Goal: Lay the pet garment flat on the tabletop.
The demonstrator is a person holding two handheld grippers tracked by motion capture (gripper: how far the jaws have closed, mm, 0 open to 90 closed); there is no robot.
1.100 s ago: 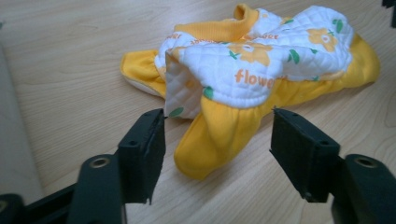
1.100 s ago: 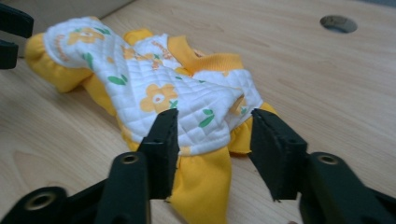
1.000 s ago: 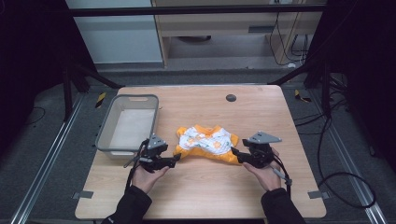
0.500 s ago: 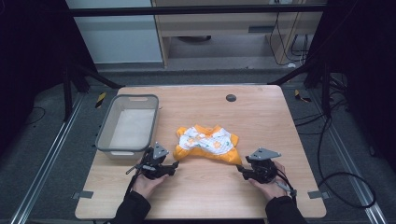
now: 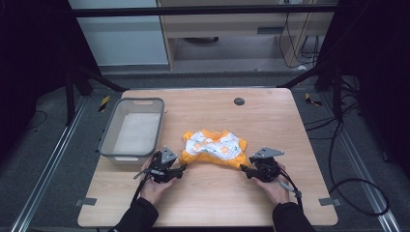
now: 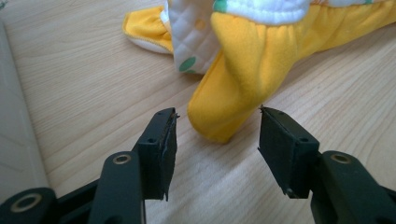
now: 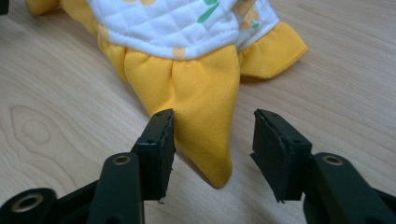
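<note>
1. The little orange and white garment (image 5: pixel 212 147) lies flat near the middle of the counter (image 5: pixel 290 121), just right of the grey basket (image 5: pixel 133 128). Its long axis runs left to right across my front, with one orange leg trailing toward each of my hands.
2. My left tongs (image 6: pixel 215 140) stand open, and the tip of the left orange leg (image 6: pixel 224 116) sits between the jaws, touching neither. The garment lies ahead and to the right of these tongs.
3. My right tongs (image 7: pixel 212 140) are open too. The right orange leg (image 7: pixel 201 121) runs down between the jaws, its edge close against the left one, its point reaching back past the pads.
4. Each hand is nearest its own leg, so I judge the next move to be a closing on both ends at once.
5. Against half a second ago, both tongs have come forward to the garment's ends; a second ago they were also close in, so I drew back and returned. The garment itself has not shifted.
</note>
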